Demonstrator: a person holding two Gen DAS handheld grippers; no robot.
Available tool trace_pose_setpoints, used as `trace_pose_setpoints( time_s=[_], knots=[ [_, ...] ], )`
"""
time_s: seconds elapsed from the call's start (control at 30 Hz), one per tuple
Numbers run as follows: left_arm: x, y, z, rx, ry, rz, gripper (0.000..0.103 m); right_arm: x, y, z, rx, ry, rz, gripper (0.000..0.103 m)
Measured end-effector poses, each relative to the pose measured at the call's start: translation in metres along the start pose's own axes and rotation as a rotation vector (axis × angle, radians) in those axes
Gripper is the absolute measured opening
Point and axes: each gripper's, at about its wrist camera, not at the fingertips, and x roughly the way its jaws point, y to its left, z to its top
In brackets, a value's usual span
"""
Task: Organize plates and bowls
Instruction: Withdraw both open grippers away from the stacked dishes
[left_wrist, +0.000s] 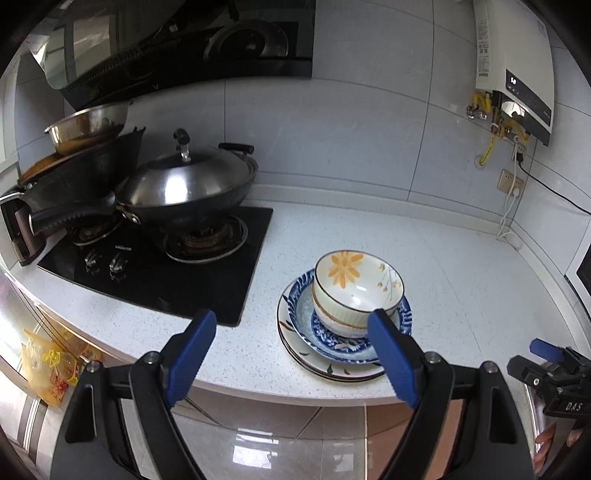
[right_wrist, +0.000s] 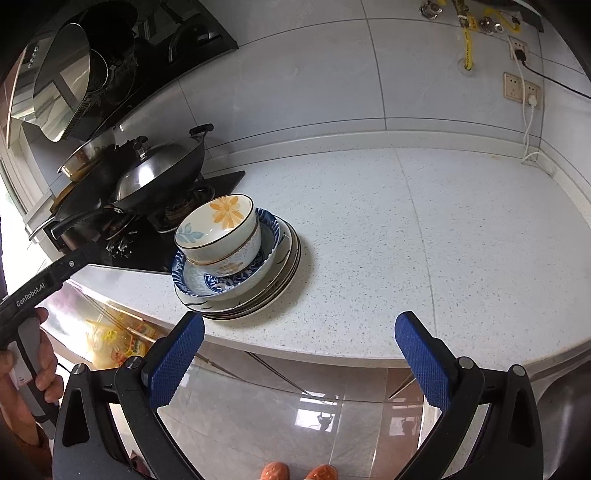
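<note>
My left gripper (left_wrist: 291, 350) hung off the desk's (left_wrist: 461, 266) front edge, fingers spread wide w/ nothing between them; the right finger's tip overlapped the stack in view, contact unclear. My right gripper (right_wrist: 299, 354) was likewise spread and empty, short of the edge. The flower bowl (right_wrist: 221, 225) sat nested in a second bowl (right_wrist: 236, 254), inside the blue-patterned dish (right_wrist: 192, 277), atop stacked plates (right_wrist: 258, 302), all near the front edge. Just left of the stack: black hob (left_wrist: 155, 269) carrying a lidded wok (left_wrist: 184, 184), its handle pointing toward me. Plate count was hard to make out. Bare desk stretched right of the stack to the wall sockets (right_wrist: 521, 90) and cables.
</note>
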Motion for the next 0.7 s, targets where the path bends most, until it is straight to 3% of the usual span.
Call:
trace_pose_setpoints(
  time_s=[0.2, 0.53, 0.7],
  knots=[
    [-0.015, 0.007, 0.001, 0.025, -0.060, 0.005, 0.084, -0.009, 0.012, -0.013, 0.038, -0.013, -0.036, 0.102],
    [-0.015, 0.023, -0.008, 0.055, 0.019, -0.165, 0.084, -0.022, 0.043, -0.039, 0.120, -0.011, -0.086, 0.102],
    [-0.006, 0.016, -0.018, 0.135, 0.068, -0.197, 0.084, -0.032, 0.050, -0.046, 0.156, -0.018, -0.146, 0.102]
  ],
)
